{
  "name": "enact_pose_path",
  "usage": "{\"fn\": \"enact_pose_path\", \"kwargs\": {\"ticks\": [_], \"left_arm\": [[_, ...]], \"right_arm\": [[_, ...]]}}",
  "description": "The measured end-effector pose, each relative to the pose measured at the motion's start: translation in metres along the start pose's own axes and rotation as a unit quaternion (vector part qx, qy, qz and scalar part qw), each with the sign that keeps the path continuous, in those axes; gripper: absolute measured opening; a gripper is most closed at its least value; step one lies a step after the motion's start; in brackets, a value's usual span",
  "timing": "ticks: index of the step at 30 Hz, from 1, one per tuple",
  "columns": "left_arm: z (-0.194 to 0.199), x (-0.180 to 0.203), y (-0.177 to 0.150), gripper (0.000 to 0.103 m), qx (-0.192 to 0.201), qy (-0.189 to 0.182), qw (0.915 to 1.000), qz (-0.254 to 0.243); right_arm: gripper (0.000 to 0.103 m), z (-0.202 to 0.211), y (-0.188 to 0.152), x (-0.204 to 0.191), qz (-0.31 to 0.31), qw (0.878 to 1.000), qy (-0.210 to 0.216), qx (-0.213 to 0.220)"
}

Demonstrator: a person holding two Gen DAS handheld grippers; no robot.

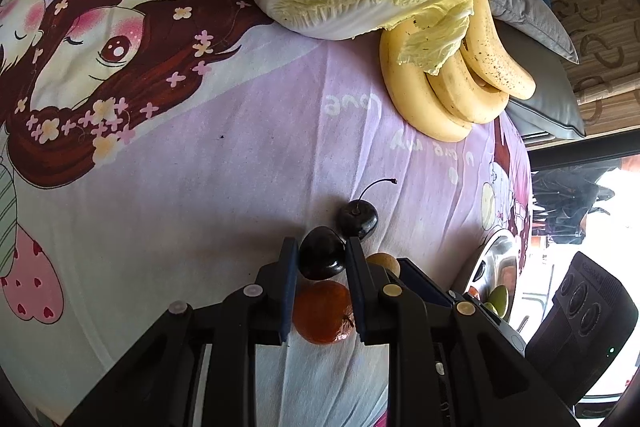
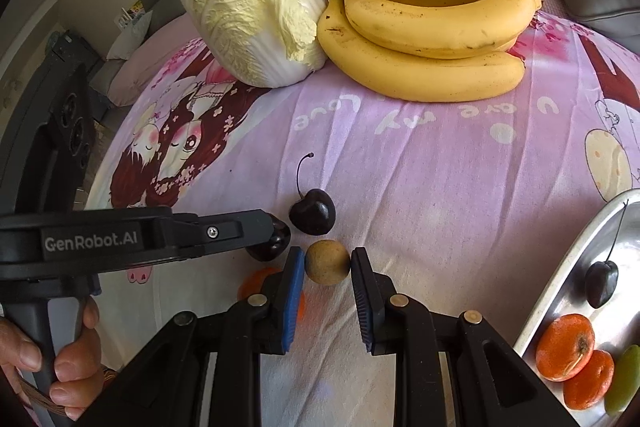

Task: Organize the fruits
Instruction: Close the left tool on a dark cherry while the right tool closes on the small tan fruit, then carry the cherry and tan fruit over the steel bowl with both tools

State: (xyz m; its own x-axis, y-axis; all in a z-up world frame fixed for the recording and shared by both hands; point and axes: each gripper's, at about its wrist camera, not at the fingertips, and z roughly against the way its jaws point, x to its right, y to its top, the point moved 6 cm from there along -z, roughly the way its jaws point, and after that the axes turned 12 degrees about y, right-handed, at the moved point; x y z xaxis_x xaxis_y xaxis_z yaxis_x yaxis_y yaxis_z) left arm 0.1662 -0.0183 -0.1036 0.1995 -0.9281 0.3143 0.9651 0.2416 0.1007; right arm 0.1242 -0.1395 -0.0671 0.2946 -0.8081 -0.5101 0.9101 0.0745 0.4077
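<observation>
Left wrist view shows the left gripper (image 1: 322, 259) clamped on a dark cherry (image 1: 322, 258), both pads pressed against its sides. A second cherry (image 1: 357, 219) with a curved stem lies just beyond it on the bedsheet (image 1: 200, 167), and a tangerine (image 1: 323, 313) sits under the fingers, nearer the camera. Right wrist view shows the right gripper (image 2: 327, 263) closed about a round tan fruit (image 2: 327, 263); the left pad touches it, while at the right pad I cannot tell whether it touches or stands just off. The left gripper reaches in from the left in this view, held by a hand (image 2: 60, 355), its cherry just left of the tan fruit. Far across the sheet a cabbage (image 2: 248, 3) rests against a bunch of bananas (image 2: 424, 27). At the right edge a metal tray (image 2: 560, 291) holds a cherry, two tangerines and a green fruit.
</observation>
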Motion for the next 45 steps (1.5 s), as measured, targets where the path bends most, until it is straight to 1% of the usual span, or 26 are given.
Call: {"fn": "enact_pose_path", "kwargs": {"ticks": [8,13,25,45], "left_arm": [[0.008,-0.005,-0.001,0.025,0.002,-0.001,0.9999,0.01],[0.022,-0.006,-0.007,0.025,0.005,-0.001,0.9999,0.014],[0.051,0.0,-0.023,0.025,0.014,0.003,0.9998,0.014],[0.072,0.049,-0.045,0.025,0.023,0.016,0.9992,-0.028]], "right_arm": [[0.026,0.009,-0.007,0.0,-0.007,1.0,-0.002,0.0],[0.026,0.018,-0.013,0.0,-0.014,1.0,-0.004,0.002],[0.026,0.051,-0.025,-0.003,-0.021,1.0,-0.008,0.018],[0.026,0.108,-0.038,0.021,-0.052,0.997,-0.019,0.06]]}}
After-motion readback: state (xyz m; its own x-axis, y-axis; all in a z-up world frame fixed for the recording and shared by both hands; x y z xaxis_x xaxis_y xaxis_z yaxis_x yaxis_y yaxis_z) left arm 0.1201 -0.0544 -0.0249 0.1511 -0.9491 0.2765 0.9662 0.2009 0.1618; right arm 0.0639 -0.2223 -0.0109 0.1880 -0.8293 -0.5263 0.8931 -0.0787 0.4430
